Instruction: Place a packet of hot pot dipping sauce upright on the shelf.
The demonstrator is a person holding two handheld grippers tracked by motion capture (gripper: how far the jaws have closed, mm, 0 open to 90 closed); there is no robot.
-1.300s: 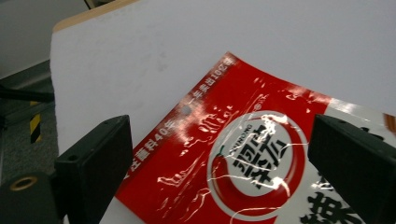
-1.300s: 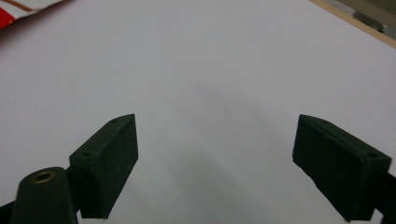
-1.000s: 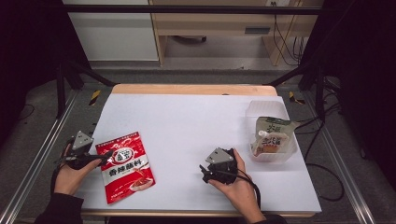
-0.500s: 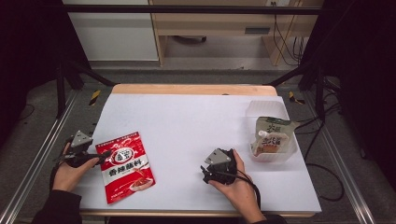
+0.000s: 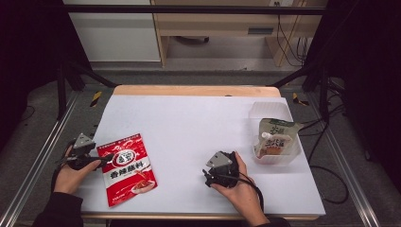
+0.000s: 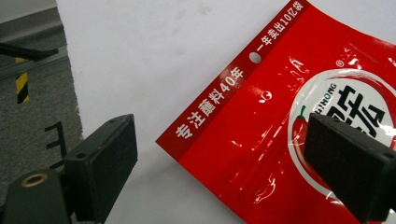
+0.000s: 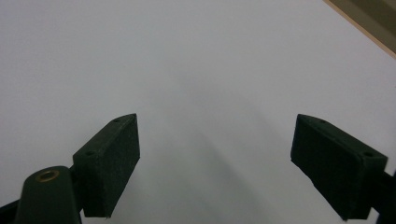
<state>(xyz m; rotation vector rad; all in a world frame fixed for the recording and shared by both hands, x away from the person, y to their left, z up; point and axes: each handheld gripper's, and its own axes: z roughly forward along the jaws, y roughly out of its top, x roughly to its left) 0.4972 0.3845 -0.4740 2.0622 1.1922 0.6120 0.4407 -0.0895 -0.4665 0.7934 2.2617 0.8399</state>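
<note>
At 8 o'clock on the white table, the red sachet lies flat, its top corner pointing toward the left gripper; left gripper view shows the jaws spread wide, one pad over bare table just off the sachet's edge, the other over the printed face; nothing is clamped, and contact cannot be told from these pictures. Step in hand looks like the pick-up of that sachet; best done by sliding the lower jaw under the corner seam, not the bulging middle, then closing on the flat sealed band so the film doesn't crumple or slip; a low, shallow approach should stop it from pushing the sachet across the table. Right gripper sits near 5 o'clock, held in the person's hand; its own view shows jaws wide apart over plain white surface, holding nothing. Clear tub at 3 o'clock holds a spouted pouch; probably the drop point.
</note>
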